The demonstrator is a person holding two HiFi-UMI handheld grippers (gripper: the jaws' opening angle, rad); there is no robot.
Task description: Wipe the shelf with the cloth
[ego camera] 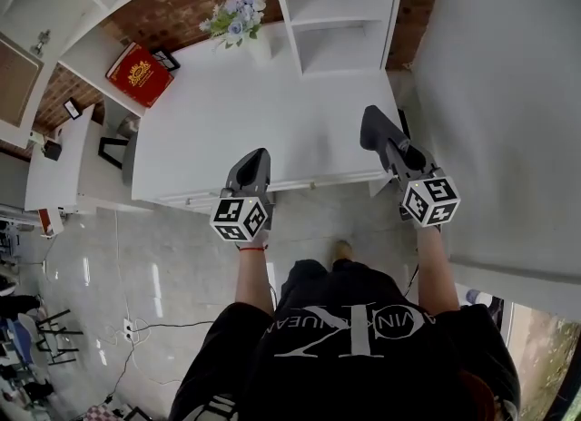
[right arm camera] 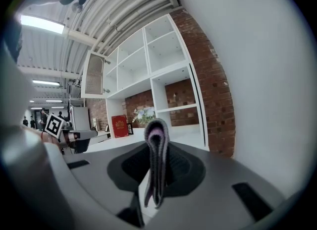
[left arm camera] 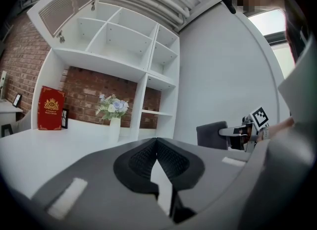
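Right gripper (right arm camera: 157,149): yours, clamped on the folded cloth (right arm camera: 156,174), which stands upright.
Left gripper (left arm camera: 157,143): jaws together, empty.
Shelf (ego camera: 338,13): far right across the tabletop (ego camera: 272,120), ahead of your right gripper, the nearer one.

Brick wall (ego camera: 182,6), white wall (ego camera: 508,93), glossy floor (ego camera: 182,265)

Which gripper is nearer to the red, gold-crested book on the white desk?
Left. The left gripper is right of the red book, near the desk's front edge; the right gripper is farther right.
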